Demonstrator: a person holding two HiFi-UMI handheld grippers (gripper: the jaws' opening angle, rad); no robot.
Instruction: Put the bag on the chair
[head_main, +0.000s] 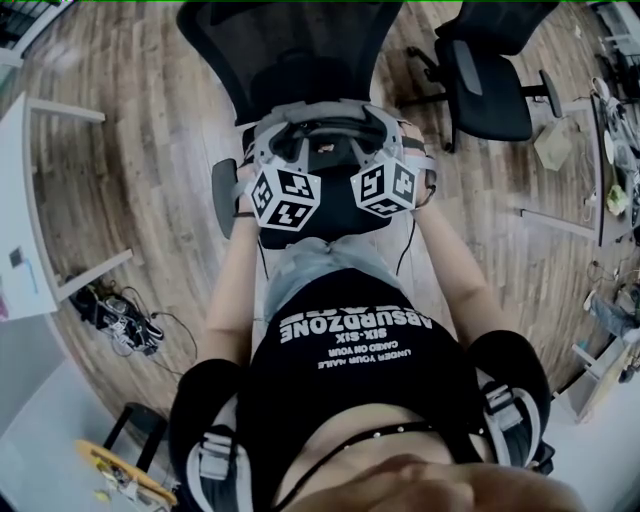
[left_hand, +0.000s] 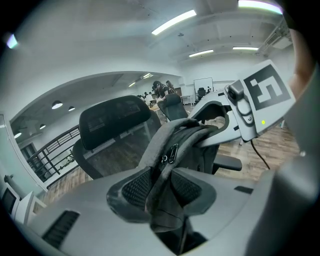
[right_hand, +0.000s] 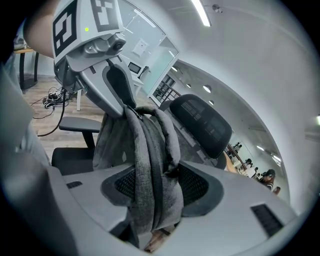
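Note:
The bag is grey fabric with padded straps. In the left gripper view my left gripper (left_hand: 161, 187) is shut on one grey strap (left_hand: 167, 150) that runs up from between its pads. In the right gripper view my right gripper (right_hand: 155, 185) is shut on a bunch of grey straps (right_hand: 150, 150). Both grippers hold the bag up side by side, left gripper (head_main: 285, 150) and right gripper (head_main: 375, 140), just in front of the black mesh chair (head_main: 300, 45). Its backrest (left_hand: 117, 125) stands close behind the bag. The grippers hide most of the bag from above.
The chair's armrests show on both sides, one armrest (head_main: 225, 190) at the left and another armrest (right_hand: 80, 122) beside the seat (right_hand: 70, 157). A second black chair (head_main: 490, 85) stands at the right. A white table (head_main: 20, 200) and floor cables (head_main: 125, 315) lie left.

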